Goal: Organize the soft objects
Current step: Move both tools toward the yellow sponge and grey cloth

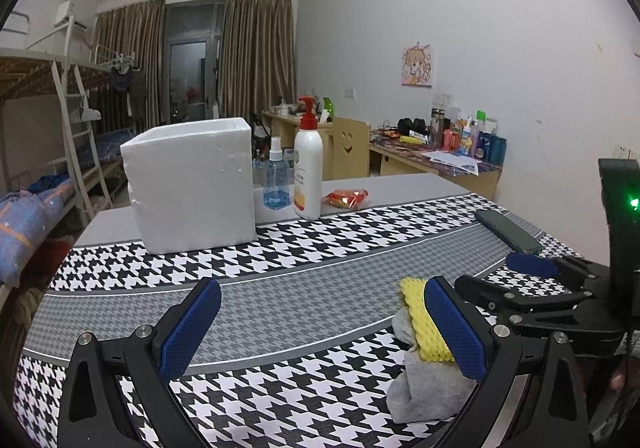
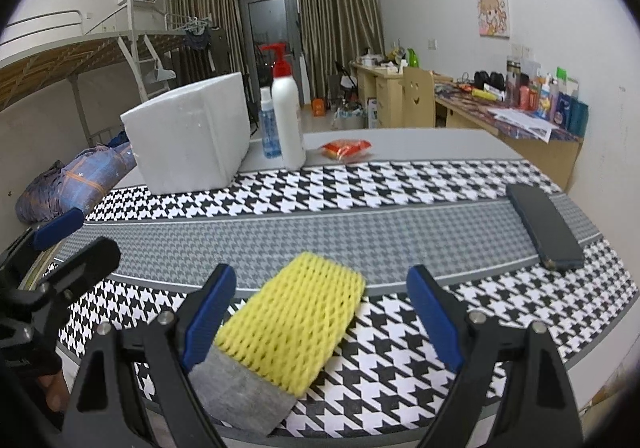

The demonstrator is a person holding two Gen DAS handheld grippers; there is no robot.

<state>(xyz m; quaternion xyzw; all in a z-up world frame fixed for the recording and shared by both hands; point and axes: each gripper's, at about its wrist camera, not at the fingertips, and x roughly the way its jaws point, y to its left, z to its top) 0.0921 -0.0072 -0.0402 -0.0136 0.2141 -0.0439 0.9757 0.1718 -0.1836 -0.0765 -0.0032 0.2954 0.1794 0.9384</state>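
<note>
A yellow foam net sleeve [image 2: 296,324] lies partly on a folded grey cloth [image 2: 240,396] at the near edge of the houndstooth mat. My right gripper [image 2: 322,316] is open, with the sleeve between its blue fingers and untouched by them. In the left wrist view the sleeve [image 1: 420,320] and the grey cloth [image 1: 428,388] sit low on the right, partly hidden by the right finger of my open left gripper [image 1: 322,328], which holds nothing. A white foam box [image 1: 192,184] stands at the back left of the mat.
Beside the box stand a white pump bottle [image 1: 308,172] and a blue spray bottle [image 1: 276,180], with a red packet [image 1: 346,198] to their right. A dark phone [image 2: 546,226] lies on the mat's right. The right gripper [image 1: 508,276] shows close on the right in the left wrist view.
</note>
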